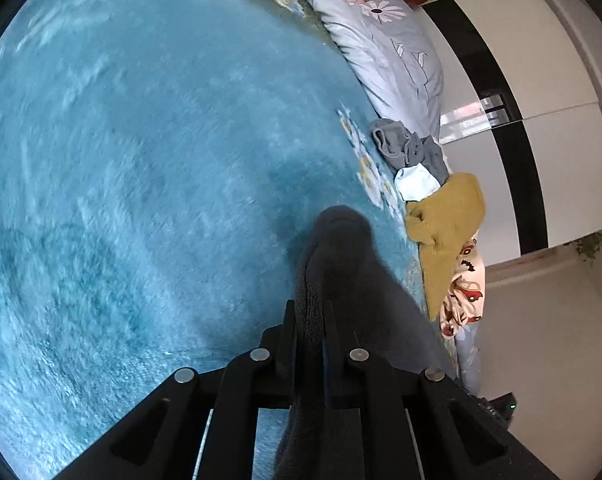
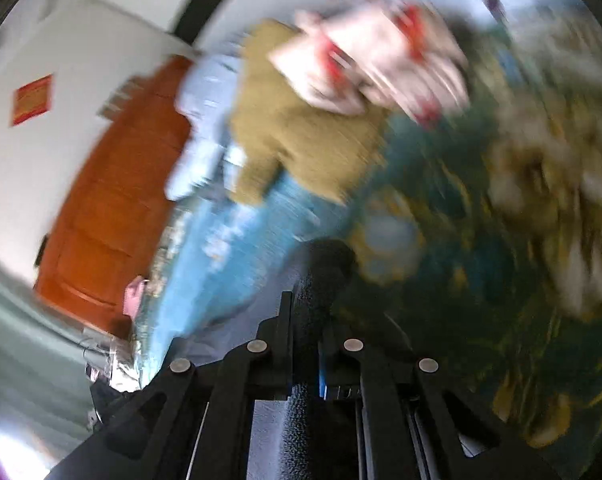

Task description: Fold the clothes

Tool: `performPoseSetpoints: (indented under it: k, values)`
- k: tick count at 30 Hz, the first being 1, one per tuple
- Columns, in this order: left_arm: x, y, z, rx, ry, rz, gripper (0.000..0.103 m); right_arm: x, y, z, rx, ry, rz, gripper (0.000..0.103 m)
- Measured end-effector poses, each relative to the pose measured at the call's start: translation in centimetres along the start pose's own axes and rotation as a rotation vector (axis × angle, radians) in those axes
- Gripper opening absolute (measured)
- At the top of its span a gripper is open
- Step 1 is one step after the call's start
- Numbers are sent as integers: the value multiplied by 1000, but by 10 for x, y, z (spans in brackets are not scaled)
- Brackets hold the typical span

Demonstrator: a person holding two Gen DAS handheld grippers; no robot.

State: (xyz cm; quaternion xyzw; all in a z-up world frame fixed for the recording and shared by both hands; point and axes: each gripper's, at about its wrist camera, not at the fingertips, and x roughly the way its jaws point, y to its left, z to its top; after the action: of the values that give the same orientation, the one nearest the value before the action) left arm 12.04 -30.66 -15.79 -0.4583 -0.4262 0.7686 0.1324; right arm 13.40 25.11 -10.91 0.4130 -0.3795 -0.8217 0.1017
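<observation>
Dark grey fleece garment (image 1: 341, 264): pinched between the pressed-together fingers of the left gripper (image 1: 311, 320) above a blue blanket (image 1: 141, 160); likewise clamped in the right gripper (image 2: 307, 312). Mustard garment (image 1: 449, 220) and car-print garment (image 1: 467, 280) are heaped right of the left gripper.

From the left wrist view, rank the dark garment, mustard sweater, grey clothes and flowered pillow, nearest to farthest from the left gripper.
1. Dark garment: clamped in the left gripper.
2. Mustard sweater: right, at the bed's edge.
3. Grey clothes: just beyond the sweater.
4. Flowered pillow: top, farthest.
</observation>
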Motion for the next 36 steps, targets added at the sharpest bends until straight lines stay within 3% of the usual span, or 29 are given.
performPoseSetpoints:
  k: [6, 10, 13, 16, 21, 25, 28, 33, 36]
  values:
    - [4, -7, 2, 42, 15, 47, 11, 2, -19, -2, 42, 12, -5, 8]
    - [-4, 4, -8, -12, 40, 61, 16, 5, -17, -3, 36, 37, -26, 9]
    - [-24, 8, -12, -23, 13, 74, 32, -4, -15, -3, 34, 39, -9, 10]
    - [-46, 6, -13, -21, -16, 87, 36, -23, -15, -1, 35, 2, -31, 15]
    - [-97, -32, -13, 151, 11, 270, 42, -69, -12, -1, 14, -66, -138, 17]
    - [-157, -62, -11, 302, -31, 310, 54, -108, 9, -13, -87, -102, -179, 36]
    - [-186, -74, -16, 411, -24, 372, 61, -123, 22, -25, -127, -110, -162, 40]
    - [-165, -80, -37, 568, 32, 560, 64, -113, 38, -45, -147, -64, -108, 43]
    - [-133, -68, -49, 514, 80, 515, 64, -97, 47, -57, -160, -31, -85, 44]
